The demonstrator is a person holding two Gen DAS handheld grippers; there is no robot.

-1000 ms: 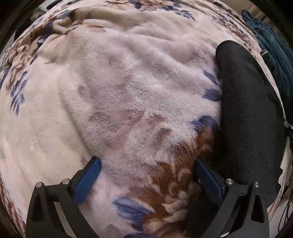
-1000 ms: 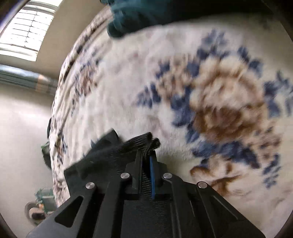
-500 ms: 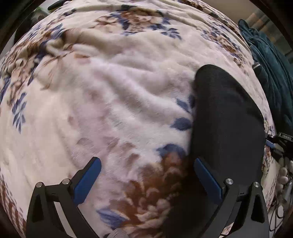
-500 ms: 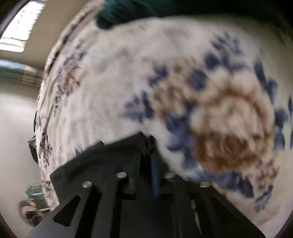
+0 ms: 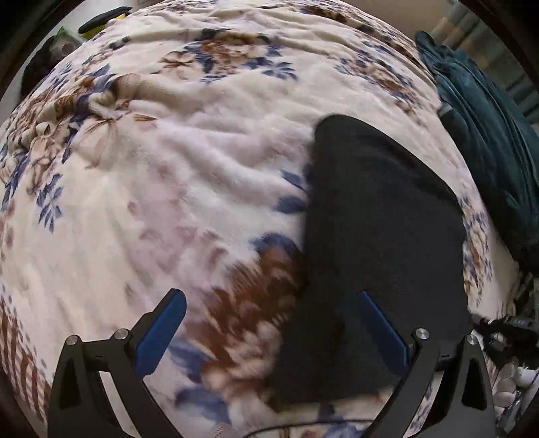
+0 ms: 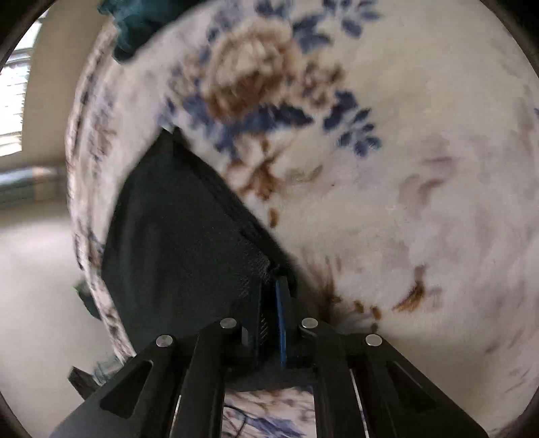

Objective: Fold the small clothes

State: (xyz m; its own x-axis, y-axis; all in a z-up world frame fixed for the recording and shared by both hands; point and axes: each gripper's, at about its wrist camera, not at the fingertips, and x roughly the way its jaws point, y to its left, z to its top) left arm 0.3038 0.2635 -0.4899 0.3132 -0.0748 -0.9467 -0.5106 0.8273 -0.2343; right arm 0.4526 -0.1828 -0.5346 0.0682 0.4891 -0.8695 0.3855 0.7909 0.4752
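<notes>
A small black garment (image 5: 380, 242) lies flat on the floral fleece blanket (image 5: 188, 175), right of centre in the left wrist view. My left gripper (image 5: 269, 323) is open and empty, just above the blanket; its right finger (image 5: 384, 330) hovers over the garment's near edge. In the right wrist view my right gripper (image 6: 274, 289) is shut on a corner of the black garment (image 6: 182, 242), which spreads out to the left over the blanket (image 6: 387, 168).
A dark teal garment (image 5: 488, 141) is heaped at the blanket's right edge; it also shows in the right wrist view (image 6: 134, 30). The bed edge and the floor (image 6: 37, 286) lie to the left. Cables and small items (image 5: 512, 340) sit at the near right.
My right gripper has swung with the garment corner, so the black garment now lies spread wider on the blanket. The left gripper has pulled back, still open.
</notes>
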